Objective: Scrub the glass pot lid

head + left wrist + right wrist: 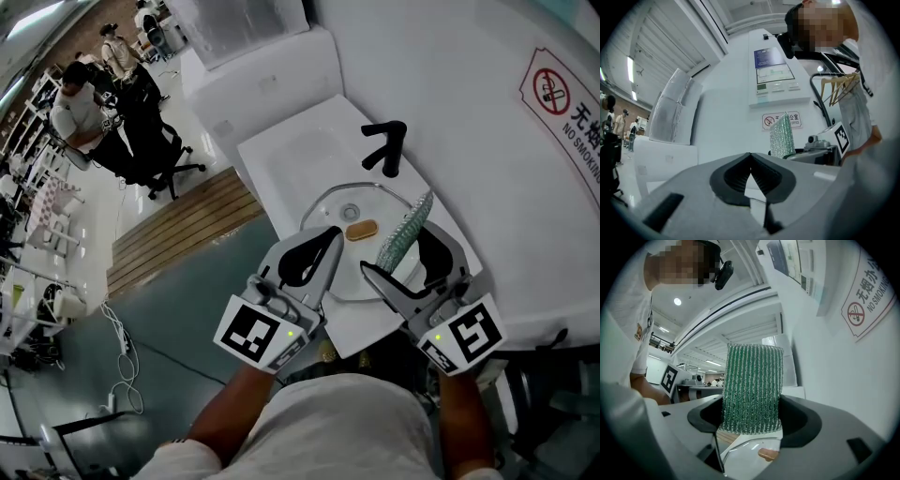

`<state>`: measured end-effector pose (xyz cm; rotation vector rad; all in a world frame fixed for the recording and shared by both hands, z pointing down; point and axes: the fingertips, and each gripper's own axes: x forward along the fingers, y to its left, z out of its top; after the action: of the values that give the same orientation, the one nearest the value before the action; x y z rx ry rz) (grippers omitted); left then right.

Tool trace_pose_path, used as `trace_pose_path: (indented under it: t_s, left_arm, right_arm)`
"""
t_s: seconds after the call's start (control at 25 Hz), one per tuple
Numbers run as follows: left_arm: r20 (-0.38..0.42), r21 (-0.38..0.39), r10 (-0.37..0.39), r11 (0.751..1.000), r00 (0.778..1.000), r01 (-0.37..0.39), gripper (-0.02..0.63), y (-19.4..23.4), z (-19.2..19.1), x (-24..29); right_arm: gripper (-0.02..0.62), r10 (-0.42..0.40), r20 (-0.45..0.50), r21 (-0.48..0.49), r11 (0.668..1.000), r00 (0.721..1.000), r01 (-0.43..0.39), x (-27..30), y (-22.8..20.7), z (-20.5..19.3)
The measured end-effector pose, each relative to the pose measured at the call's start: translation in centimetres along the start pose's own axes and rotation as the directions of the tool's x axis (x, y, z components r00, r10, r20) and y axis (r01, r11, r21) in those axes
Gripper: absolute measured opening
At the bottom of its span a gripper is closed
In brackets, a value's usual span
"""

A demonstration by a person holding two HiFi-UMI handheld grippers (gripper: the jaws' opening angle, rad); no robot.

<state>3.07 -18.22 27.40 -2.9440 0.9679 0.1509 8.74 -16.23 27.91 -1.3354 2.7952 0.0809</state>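
A round glass pot lid (328, 206) with a brown knob (361, 230) lies in the white sink (300, 150). My left gripper (325, 242) hovers over the lid's left rim. Its jaws are shut, and in the left gripper view (750, 157) the pads meet with nothing seen between them. My right gripper (398, 258) is shut on a green scouring pad (405, 230), which stands upright above the lid's right side. In the right gripper view the scouring pad (752, 387) fills the jaws (752, 404), with the lid (745, 451) and knob (768, 454) below. The scouring pad (782, 136) also shows in the left gripper view.
A black faucet (386, 145) stands at the sink's back edge, just beyond the lid. A white wall with a no-smoking sign (562, 98) runs along the right. People sit at desks (80, 103) far to the left, beyond a wooden floor panel (178, 225).
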Motion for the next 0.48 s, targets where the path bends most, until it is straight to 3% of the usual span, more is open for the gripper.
trace_pose_path:
  t_s: [0.48]
  left_arm:
    - [-0.002,0.002,0.009,1.0,1.0,-0.009,0.015,0.13,-0.08,-0.04]
  right_arm:
    - [0.348,0.007,0.0,-0.007,1.0,1.0,-0.007,0.13,-0.03,-0.03]
